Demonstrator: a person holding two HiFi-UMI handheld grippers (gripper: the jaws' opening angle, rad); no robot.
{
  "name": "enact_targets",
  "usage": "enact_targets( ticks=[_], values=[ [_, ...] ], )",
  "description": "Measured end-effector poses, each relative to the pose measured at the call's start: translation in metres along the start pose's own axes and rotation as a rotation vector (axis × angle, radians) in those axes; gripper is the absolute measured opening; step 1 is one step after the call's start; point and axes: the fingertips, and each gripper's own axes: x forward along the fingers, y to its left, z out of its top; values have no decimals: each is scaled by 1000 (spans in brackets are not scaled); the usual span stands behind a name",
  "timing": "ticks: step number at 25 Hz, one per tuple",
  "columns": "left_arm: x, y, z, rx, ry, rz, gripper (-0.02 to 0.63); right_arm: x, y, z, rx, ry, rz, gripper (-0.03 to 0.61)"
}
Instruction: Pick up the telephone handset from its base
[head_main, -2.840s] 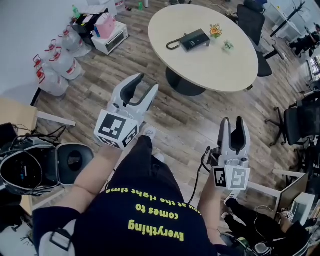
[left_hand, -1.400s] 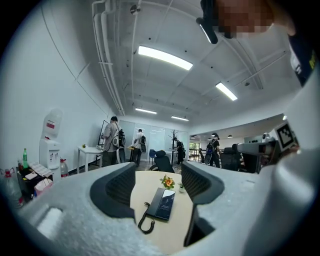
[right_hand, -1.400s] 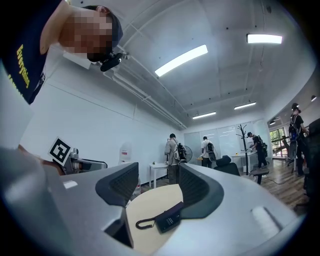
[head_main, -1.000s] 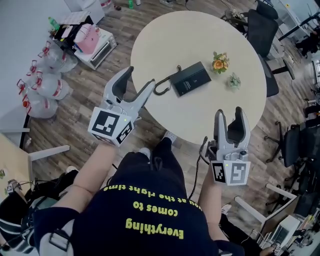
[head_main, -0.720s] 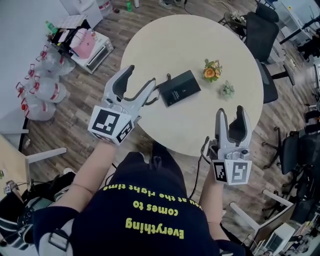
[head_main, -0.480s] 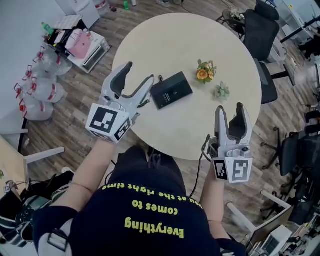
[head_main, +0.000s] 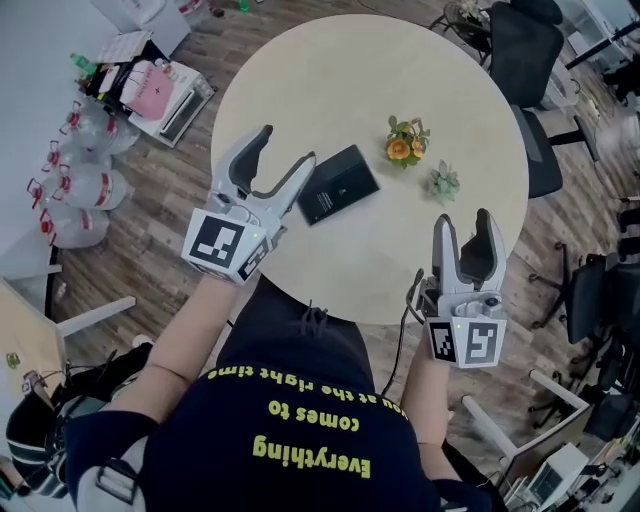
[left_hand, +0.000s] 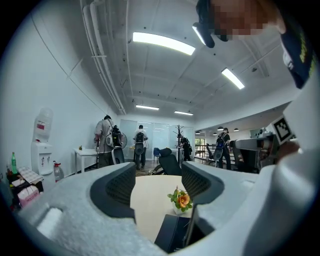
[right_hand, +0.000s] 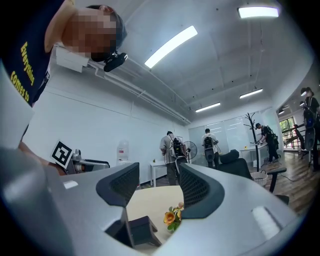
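A black telephone (head_main: 338, 184) lies on the round beige table (head_main: 330, 70), its handset resting on the base. My left gripper (head_main: 283, 150) hovers open just left of it, and the right-hand finger covers the phone's left edge and cord. My right gripper (head_main: 463, 220) is open over the table's near right edge, apart from the phone. In the left gripper view the telephone (left_hand: 175, 232) shows low between the open jaws of the left gripper (left_hand: 157, 172). In the right gripper view the telephone (right_hand: 142, 230) sits low left, beyond the open right gripper (right_hand: 159, 180).
An orange flower pot (head_main: 403, 140) and a small green plant (head_main: 443, 182) stand right of the phone. An office chair (head_main: 520, 60) is at the table's far right. Water bottles (head_main: 70, 170) and boxes (head_main: 150, 85) sit on the floor at left. Several people stand far back (left_hand: 107, 140).
I have walked up to the table, so it and the phone have come nearer. Both grippers now reach over its near edge, still open, the left one beside the phone.
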Motion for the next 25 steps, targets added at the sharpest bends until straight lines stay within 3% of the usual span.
enact_targets(
  ticks=[5, 13, 25],
  values=[
    [25, -1, -18, 19, 34, -81, 291, 13, -3, -5, 15, 12, -53, 252],
    [51, 9, -63, -33, 121, -178, 291, 33, -1, -24, 43, 47, -106, 252],
    [88, 7, -134, -67, 275, -309, 290, 36, -3, -82, 124, 174, -185, 252]
  ],
)
